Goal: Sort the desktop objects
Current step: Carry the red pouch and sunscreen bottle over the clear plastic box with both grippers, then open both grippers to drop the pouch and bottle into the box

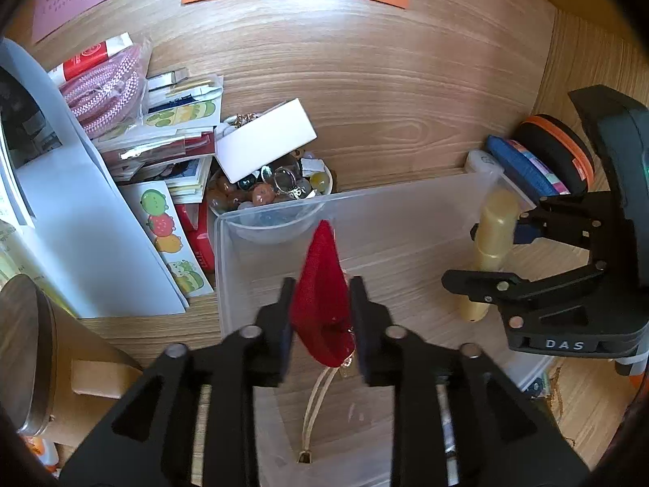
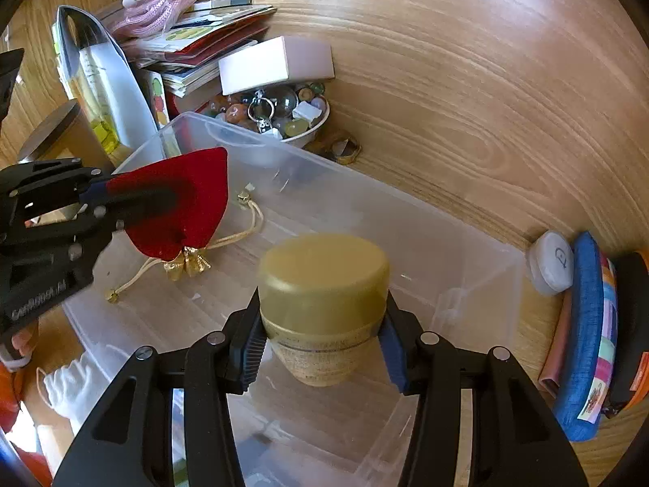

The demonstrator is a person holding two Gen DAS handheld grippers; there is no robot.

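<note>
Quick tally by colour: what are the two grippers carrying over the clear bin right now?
Red: 1, the velvet pouch between the left gripper fingers.
Gold-tan: 1, the capped jar clamped in the right gripper.
Both hang over the clear bin.
Total: 2

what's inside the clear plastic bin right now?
Inside the clear plastic bin: a red velvet drawstring pouch with gold cords, between the left gripper fingers, and a yellow-capped jar clamped by the right gripper. The floor under the jar is hidden.

Warm, bright daylight; strong fisheye bending, dark vignette at corners (both views); nearest objects slightly blurred.
</note>
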